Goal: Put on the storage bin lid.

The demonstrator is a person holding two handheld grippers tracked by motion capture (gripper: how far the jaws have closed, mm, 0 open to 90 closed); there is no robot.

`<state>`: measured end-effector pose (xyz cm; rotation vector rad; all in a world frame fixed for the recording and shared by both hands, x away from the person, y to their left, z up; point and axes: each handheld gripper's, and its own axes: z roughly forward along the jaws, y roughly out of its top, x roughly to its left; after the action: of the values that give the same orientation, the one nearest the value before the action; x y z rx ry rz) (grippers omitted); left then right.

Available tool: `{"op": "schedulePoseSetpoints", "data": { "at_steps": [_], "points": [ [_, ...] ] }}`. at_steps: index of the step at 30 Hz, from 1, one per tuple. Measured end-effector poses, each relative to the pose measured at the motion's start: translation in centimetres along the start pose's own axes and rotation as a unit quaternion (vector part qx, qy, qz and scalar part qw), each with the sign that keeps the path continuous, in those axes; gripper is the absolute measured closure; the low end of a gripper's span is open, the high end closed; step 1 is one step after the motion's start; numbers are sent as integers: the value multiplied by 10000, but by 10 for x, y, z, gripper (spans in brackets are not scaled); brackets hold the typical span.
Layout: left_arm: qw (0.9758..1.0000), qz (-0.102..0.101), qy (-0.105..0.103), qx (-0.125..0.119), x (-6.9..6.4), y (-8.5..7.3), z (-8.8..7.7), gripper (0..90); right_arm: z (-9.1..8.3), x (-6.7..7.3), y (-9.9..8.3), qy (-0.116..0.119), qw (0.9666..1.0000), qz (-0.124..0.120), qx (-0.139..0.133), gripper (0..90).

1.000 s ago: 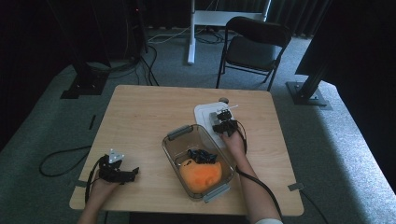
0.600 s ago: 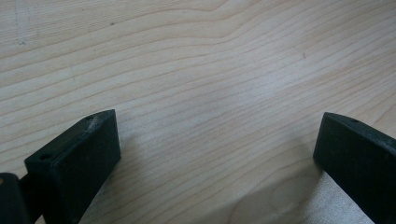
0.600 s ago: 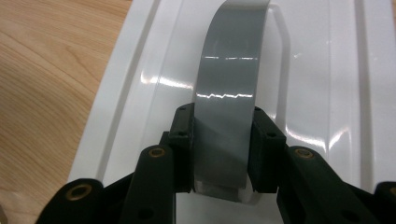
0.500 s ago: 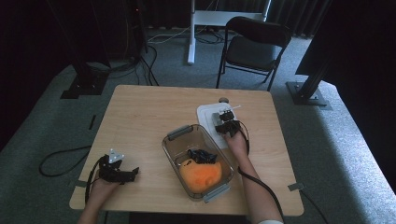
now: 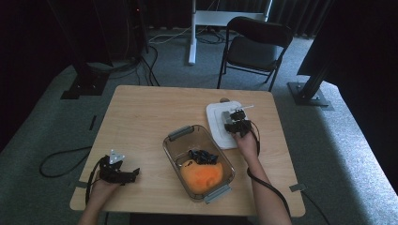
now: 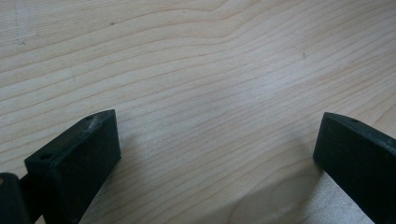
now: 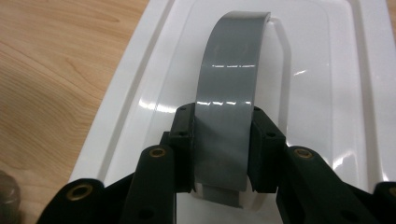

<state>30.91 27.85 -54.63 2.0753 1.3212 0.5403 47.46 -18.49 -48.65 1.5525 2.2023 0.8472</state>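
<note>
Right gripper view: right gripper [image 7: 223, 149] pinches the white lid's [image 7: 327, 70] grey handle [image 7: 231, 84], unmarked; left gripper [image 6: 215, 154] spread over the desk [image 6: 196, 70].

Wooden table [image 5: 141, 122], clear container [image 5: 174, 145] beside white lid [image 5: 217, 123]

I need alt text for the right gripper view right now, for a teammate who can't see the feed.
The right gripper is shut on a grey handle that arches up from a glossy white lid. The lid lies on a light wooden table, whose grain shows at the left.
</note>
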Motion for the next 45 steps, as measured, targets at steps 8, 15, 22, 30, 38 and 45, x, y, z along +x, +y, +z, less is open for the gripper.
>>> {"op": "schedulePoseSetpoints", "data": {
  "at_steps": [8, 15, 22, 30, 38, 45],
  "points": [
    [10000, 1, 1, 0, 0, 0, 0, 10, -22, -8, -7, 3, 9999, 86, -69, 675],
    [10000, 0, 1, 0, 0, 0, 0, 10, -39, -9, -14, 37, 9998, 113, -161, 675],
    [10000, -1, 0, 0, 0, 0, 0, 9, -68, -11, -20, 44, 9993, 68, -364, 675],
    [10000, 0, 1, 0, 0, 0, 0, 10, -98, -9, -20, 46, 9983, 5, -583, 675],
    [10000, -2, 12, -1, 0, 0, 0, 10, -131, 7, -18, 129, 9960, -188, -863, 675],
    [10000, -9, 13, -5, 0, 0, 0, 10, -150, 21, -19, 430, 9934, -251, -1034, 675]
  ]
}}
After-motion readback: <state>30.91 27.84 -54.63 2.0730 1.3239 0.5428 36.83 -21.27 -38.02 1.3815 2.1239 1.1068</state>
